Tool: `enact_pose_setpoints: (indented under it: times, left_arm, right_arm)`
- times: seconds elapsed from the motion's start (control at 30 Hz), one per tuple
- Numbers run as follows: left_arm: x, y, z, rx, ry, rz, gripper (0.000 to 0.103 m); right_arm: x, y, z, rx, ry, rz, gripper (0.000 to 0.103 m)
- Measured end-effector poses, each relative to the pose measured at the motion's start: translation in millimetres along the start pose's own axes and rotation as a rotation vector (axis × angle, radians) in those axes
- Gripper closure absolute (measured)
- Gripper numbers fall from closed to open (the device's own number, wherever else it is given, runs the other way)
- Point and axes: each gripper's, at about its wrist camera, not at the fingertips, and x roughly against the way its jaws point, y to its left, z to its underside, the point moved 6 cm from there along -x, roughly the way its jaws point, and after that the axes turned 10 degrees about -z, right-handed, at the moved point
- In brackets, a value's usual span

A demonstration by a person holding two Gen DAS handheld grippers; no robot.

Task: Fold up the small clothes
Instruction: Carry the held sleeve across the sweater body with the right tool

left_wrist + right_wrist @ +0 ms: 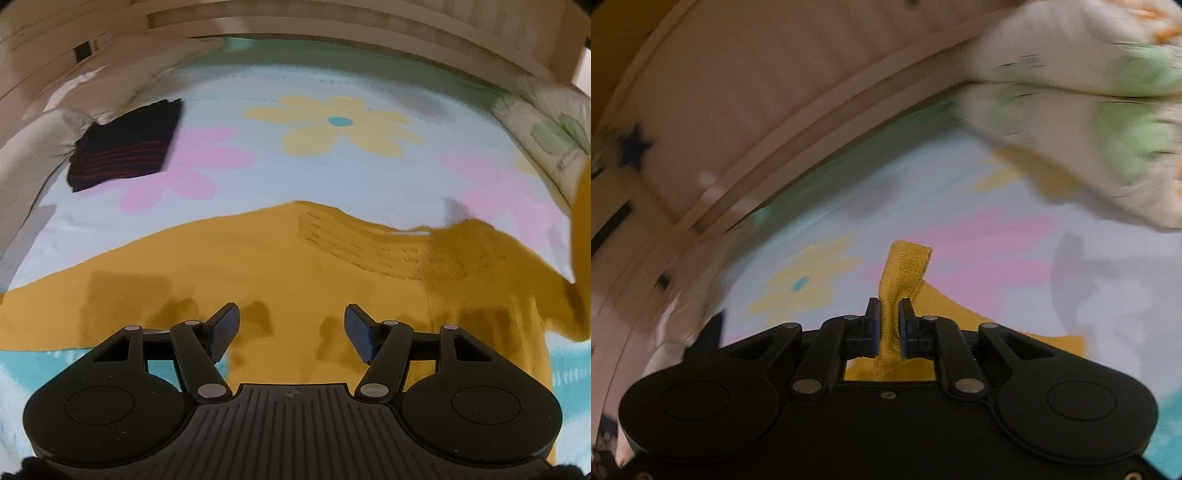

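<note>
A mustard-yellow garment [258, 266] lies spread on the flowered bedsheet [332, 173], partly folded with a ribbed band on its right side. My left gripper [291, 325] is open and empty, hovering just above the garment's near part. My right gripper [889, 321] is shut on a strip of the yellow garment [905, 273], lifted above the sheet; more yellow cloth [945, 306] lies below it. In the left wrist view a raised yellow piece [581, 221] hangs at the right edge.
A folded dark garment with red stripes [125, 144] lies at the sheet's far left. A wooden bed frame [295, 22] borders the far side. Floral pillows [1089, 110] sit at the right, a pale pillow [40, 147] at the left.
</note>
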Motion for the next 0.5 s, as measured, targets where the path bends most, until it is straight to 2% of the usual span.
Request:
enact_pose_setpoints:
  times: [0.3, 0.5]
  left_arm:
    - [-1, 54, -12, 0.125, -0.004, -0.030, 0.041]
    - [-6, 84, -13, 0.174, -0.005, -0.086, 0.041]
  right_arm:
    - [-112, 126, 59, 0.073, 0.144, -0.198, 0.085]
    - [-165, 176, 120, 0.091, 0.257, -0.257, 0.085]
